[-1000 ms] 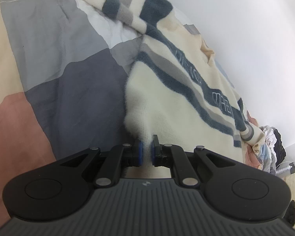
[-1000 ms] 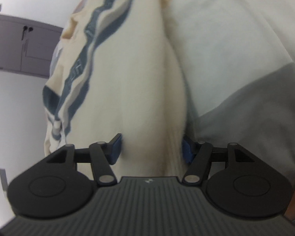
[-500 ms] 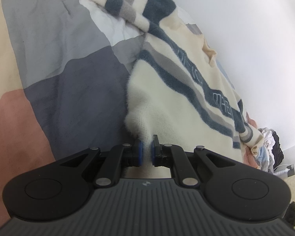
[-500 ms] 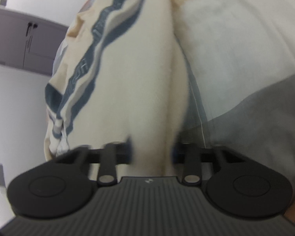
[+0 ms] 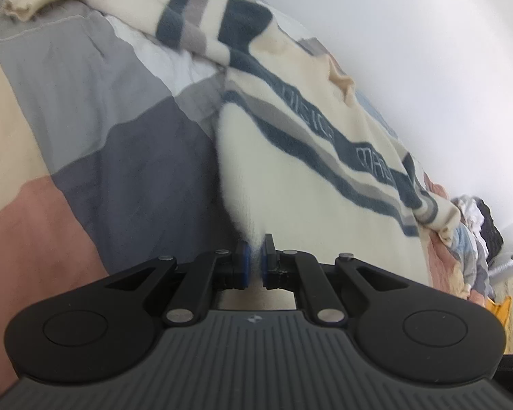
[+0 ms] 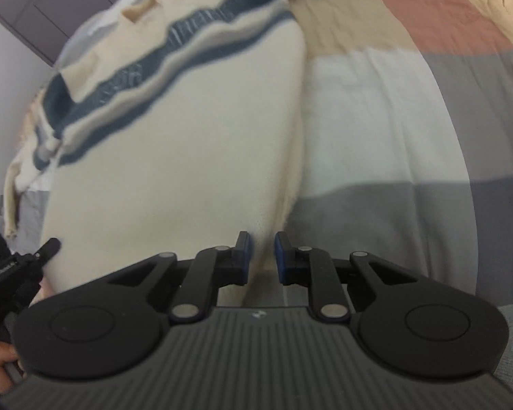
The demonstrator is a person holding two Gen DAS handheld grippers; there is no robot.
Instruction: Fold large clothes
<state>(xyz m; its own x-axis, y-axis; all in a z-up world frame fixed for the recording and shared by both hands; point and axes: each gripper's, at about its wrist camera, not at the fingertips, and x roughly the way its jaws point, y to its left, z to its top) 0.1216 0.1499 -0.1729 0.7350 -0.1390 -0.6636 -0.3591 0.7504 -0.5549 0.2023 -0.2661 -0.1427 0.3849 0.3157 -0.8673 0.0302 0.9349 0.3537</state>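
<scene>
A cream sweater with dark stripes lies on a patchwork quilt. The left gripper pinches its hem, while the right gripper, its jaws just closing, clamps another edge.

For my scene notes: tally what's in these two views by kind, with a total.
Sweater, cream with dark stripes: 1
Patchwork quilt: 1
Grippers, both pinching the sweater's edge: 2, left gripper, right gripper
Heap of other clothes: 1
Total: 5
</scene>
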